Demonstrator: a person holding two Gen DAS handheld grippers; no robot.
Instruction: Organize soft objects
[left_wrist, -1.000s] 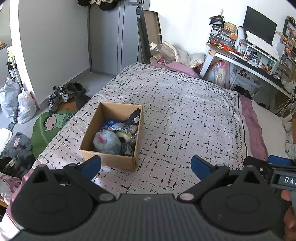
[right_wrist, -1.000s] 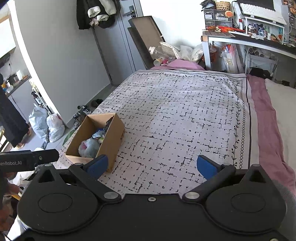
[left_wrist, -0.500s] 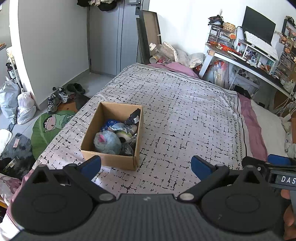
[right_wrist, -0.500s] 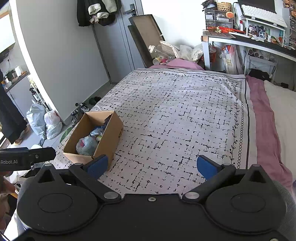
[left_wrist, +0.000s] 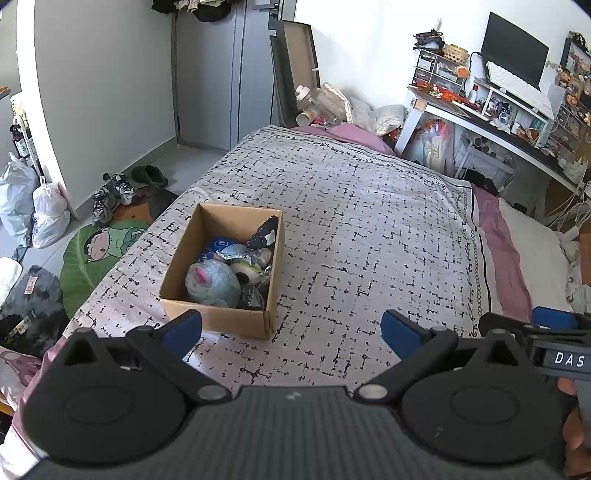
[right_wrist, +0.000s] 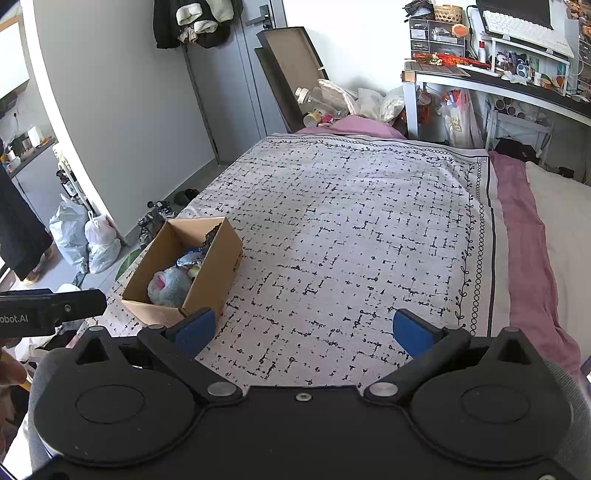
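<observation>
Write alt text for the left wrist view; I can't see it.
A cardboard box of soft toys, a grey-blue plush foremost, sits on a black-and-white patterned bedspread. The left tongs hover open and empty in front of it; the right tongs show at the right edge.

A cardboard box (left_wrist: 221, 266) sits on the bed (left_wrist: 369, 221) at its near left, with a plush toy (left_wrist: 212, 282) in the box's near end and other soft things packed behind it. Left of the bed, on the floor, lie a round mat (left_wrist: 99, 254), shoes (left_wrist: 110, 192) and bags (left_wrist: 33, 210). A desk (left_wrist: 480, 122) stands to the far right, and a flat carton (left_wrist: 295, 70) leans against the far wall beyond the bed.
</observation>
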